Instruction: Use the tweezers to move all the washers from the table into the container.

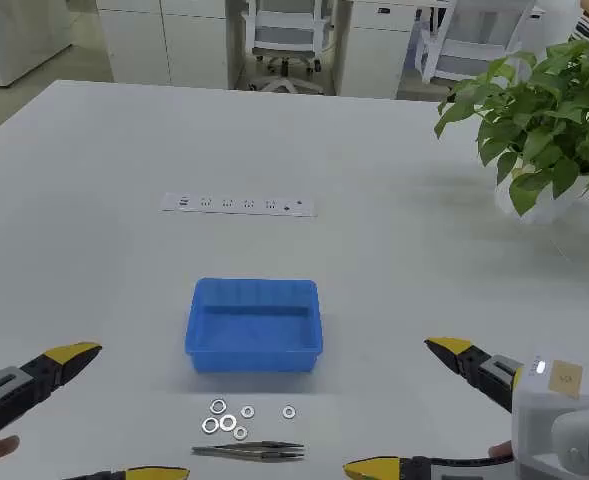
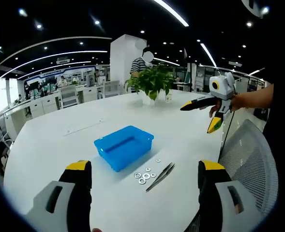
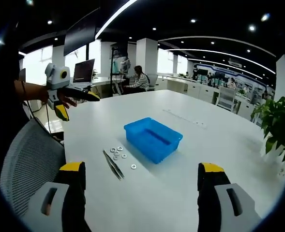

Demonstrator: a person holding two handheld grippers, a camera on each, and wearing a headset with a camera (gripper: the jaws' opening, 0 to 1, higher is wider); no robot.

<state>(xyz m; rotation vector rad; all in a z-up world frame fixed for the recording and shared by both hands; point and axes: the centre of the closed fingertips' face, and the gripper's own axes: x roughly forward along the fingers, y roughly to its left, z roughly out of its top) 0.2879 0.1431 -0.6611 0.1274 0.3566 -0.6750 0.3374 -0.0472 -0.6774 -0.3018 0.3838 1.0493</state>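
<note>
Both grippers hang over the near edge of the desk [image 1: 124,150] with nothing in them. The left gripper [image 1: 142,410] and the right gripper [image 1: 386,405] each have their jaws wide apart.

The step in hand looks like picking up the tweezers [image 1: 249,451]. They lie flat, between the two grippers and just nearer the person than the washers [image 1: 229,420]. Being thin and low, they probably want a slow, level approach. The jaws should close across both legs near the middle, so a squeeze can pinch the tips.

The washers are small silvery rings, about six. Most are bunched together and one sits a little apart to the right. They lie just in front of the blue container [image 1: 254,355], which is open-topped and looks empty.
</note>
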